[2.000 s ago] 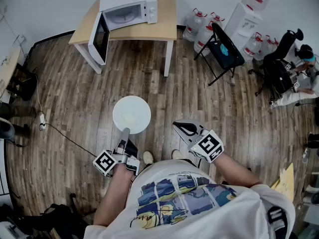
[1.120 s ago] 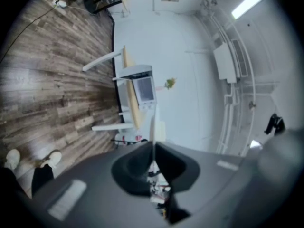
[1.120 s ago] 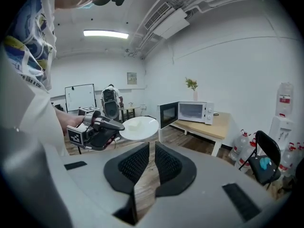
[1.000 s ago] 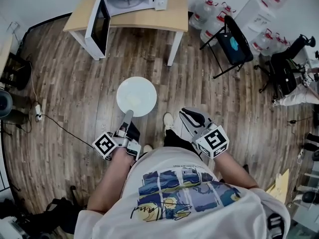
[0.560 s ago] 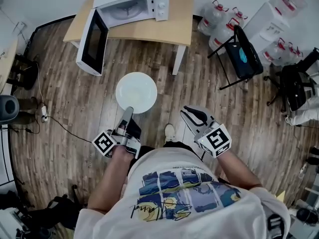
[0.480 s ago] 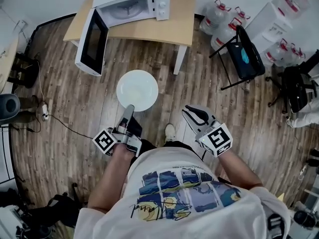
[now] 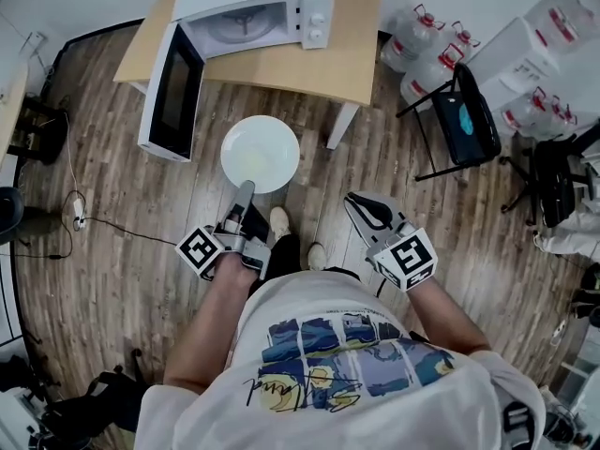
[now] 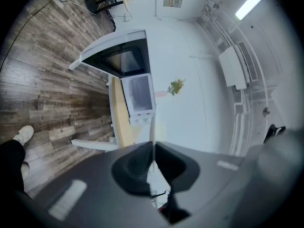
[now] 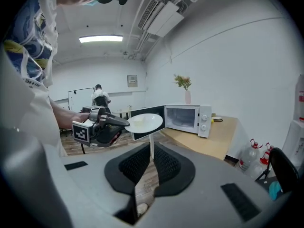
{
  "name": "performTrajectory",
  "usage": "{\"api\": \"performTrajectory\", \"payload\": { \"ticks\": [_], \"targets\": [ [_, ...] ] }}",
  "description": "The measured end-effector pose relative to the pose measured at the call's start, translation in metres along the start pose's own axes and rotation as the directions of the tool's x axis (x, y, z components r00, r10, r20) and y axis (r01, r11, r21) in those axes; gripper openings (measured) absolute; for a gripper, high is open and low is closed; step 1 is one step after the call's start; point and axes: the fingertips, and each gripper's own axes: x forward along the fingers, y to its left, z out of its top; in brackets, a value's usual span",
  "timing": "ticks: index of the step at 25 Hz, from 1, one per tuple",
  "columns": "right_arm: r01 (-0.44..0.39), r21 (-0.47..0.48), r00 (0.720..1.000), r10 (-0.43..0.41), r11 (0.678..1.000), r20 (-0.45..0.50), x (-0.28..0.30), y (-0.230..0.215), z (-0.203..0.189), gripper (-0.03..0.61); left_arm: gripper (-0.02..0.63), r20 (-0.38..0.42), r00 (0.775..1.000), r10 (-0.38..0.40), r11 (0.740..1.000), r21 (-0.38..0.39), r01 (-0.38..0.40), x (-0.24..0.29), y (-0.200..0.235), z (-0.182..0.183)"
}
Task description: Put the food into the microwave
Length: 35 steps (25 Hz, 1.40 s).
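A white plate (image 7: 260, 154) with a pale piece of food (image 7: 247, 164) on it is held level over the wooden floor. My left gripper (image 7: 247, 188) is shut on its near rim; in the left gripper view the plate (image 8: 153, 129) shows edge-on between the shut jaws of the left gripper (image 8: 153, 147). The white microwave (image 7: 258, 14) stands on the table ahead with its door (image 7: 172, 92) swung open to the left. My right gripper (image 7: 353, 201) hangs to the right of the plate, shut and empty. The right gripper view shows the plate (image 9: 145, 122), the microwave (image 9: 188, 119) and the right gripper (image 9: 151, 148).
The wooden table (image 7: 349, 59) carries the microwave. A black folding chair (image 7: 461, 115) and water jugs (image 7: 427, 50) stand at the right. A cable (image 7: 112, 223) runs across the floor at the left. A person's shoes (image 7: 279, 221) are below the plate.
Both grippers and the plate have moved forward toward the microwave and table, which now sit nearer in the head view. The left grip on the plate is unchanged.
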Motion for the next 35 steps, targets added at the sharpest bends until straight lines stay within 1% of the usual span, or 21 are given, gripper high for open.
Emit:
{"api": "performTrajectory", "payload": {
  "ticks": [4, 8, 12, 15, 19, 24, 29, 32, 35],
  "targets": [
    [0.027, -0.016, 1.000, -0.027, 1.000, -0.004, 0.026, -0.017, 0.018, 0.012, 0.020, -0.004, 1.000, -0.011, 1.000, 0.014, 0.011, 0.031, 0.006, 0.029],
    [0.053, -0.014, 0.998, -0.053, 0.998, -0.023, 0.058, -0.036, 0.039, 0.008, 0.020, -0.047, 0.999, -0.022, 1.000, 0.005, 0.022, 0.067, 0.012, 0.053],
    [0.087, 0.001, 0.996, -0.087, 0.996, -0.027, 0.087, -0.050, 0.055, 0.008, 0.020, -0.090, 0.996, 0.002, 1.000, 0.012, -0.001, 0.098, 0.025, 0.076],
    [0.095, 0.008, 0.995, -0.095, 0.995, -0.031, 0.106, -0.059, 0.065, 0.008, 0.020, -0.092, 0.996, 0.019, 1.000, -0.001, -0.019, 0.123, 0.035, 0.092],
    [0.060, -0.013, 0.997, -0.061, 0.998, -0.050, 0.125, -0.071, 0.073, 0.008, 0.020, -0.062, 0.997, 0.040, 0.999, 0.000, -0.040, 0.154, 0.046, 0.115],
    [0.012, -0.010, 0.998, -0.012, 1.000, -0.061, 0.149, -0.108, 0.074, 0.008, 0.020, -0.014, 0.999, 0.050, 0.999, 0.004, -0.050, 0.205, 0.063, 0.141],
    [-0.058, -0.043, 0.997, 0.056, 0.997, -0.059, 0.165, -0.159, 0.090, 0.008, 0.020, 0.051, 0.996, 0.069, 0.998, -0.017, -0.068, 0.254, 0.081, 0.169],
    [-0.084, -0.056, 0.995, 0.081, 0.995, -0.064, 0.175, -0.193, 0.095, 0.008, 0.020, 0.073, 0.995, 0.065, 0.998, -0.012, -0.065, 0.285, 0.089, 0.186],
    [-0.100, -0.056, 0.993, 0.096, 0.993, -0.065, 0.182, -0.220, 0.097, 0.008, 0.020, 0.105, 0.990, 0.094, 0.995, -0.025, -0.091, 0.310, 0.103, 0.202]
  ]
}}
